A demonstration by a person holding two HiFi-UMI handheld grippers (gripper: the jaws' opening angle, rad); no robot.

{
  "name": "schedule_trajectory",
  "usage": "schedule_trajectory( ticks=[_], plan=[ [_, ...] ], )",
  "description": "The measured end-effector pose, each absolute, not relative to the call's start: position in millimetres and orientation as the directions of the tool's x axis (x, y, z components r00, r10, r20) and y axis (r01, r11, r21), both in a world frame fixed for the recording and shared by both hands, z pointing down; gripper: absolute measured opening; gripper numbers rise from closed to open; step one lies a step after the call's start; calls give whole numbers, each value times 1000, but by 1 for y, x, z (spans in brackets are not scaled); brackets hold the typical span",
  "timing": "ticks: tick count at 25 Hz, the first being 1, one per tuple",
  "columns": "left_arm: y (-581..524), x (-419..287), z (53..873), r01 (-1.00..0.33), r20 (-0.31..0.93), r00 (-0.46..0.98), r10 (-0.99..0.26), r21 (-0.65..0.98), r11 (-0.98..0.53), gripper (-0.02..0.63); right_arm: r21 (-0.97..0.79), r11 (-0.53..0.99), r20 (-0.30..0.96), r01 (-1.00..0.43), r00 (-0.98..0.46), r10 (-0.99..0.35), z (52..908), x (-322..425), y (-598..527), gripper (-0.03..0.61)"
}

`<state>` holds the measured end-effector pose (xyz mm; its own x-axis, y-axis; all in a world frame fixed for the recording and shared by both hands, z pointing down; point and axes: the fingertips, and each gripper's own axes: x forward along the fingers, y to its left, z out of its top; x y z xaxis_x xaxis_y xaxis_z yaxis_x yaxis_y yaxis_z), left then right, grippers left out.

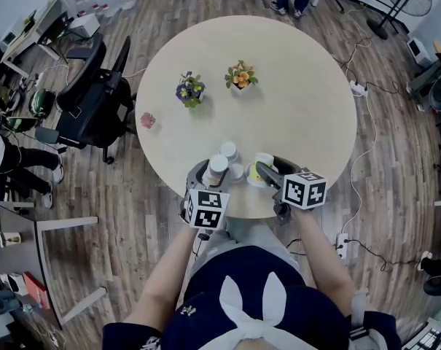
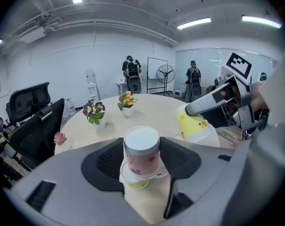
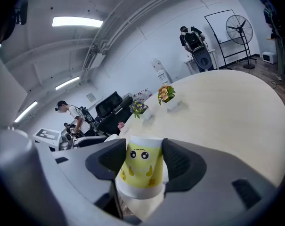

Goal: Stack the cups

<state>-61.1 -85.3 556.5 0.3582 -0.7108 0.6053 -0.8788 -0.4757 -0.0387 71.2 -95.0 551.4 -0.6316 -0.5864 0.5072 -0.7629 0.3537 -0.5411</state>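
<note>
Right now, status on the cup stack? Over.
Left tool shut on pink cup, over loose cups. Right tool shut on yellow cup, tilted, not yet stacked. Flower pots far off, clear.

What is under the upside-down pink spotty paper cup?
The rim of a yellow-green paper cup peeks out under the pink spotty paper cup; the rest of it is covered.

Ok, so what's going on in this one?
A person stands at a round beige table with a gripper in each hand. The left gripper has its jaws closed on an upturned white paper cup with pink prints, held just above other paper cups near the table's edge. The right gripper holds an upturned yellow paper cup with a cartoon face beside them, tilted.
</note>
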Motion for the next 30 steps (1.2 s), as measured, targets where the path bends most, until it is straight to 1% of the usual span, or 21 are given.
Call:
schedule_trajectory(
  ticks=[12,20,30],
  plan=[
    [-74,-57,563,-866,635,375,-676,-21,-500,245,-503,408,489,-762,-641,-592,543,55,-100,250],
    [-73,-57,564,-870,642,377,-667,-1,-493,256,-389,479,503,-787,-617,-605,546,39,-112,252],
    [-72,-60,560,-873,647,373,-665,2,-487,256,-254,530,481,-809,-581,-657,549,29,-118,252]
  ],
)
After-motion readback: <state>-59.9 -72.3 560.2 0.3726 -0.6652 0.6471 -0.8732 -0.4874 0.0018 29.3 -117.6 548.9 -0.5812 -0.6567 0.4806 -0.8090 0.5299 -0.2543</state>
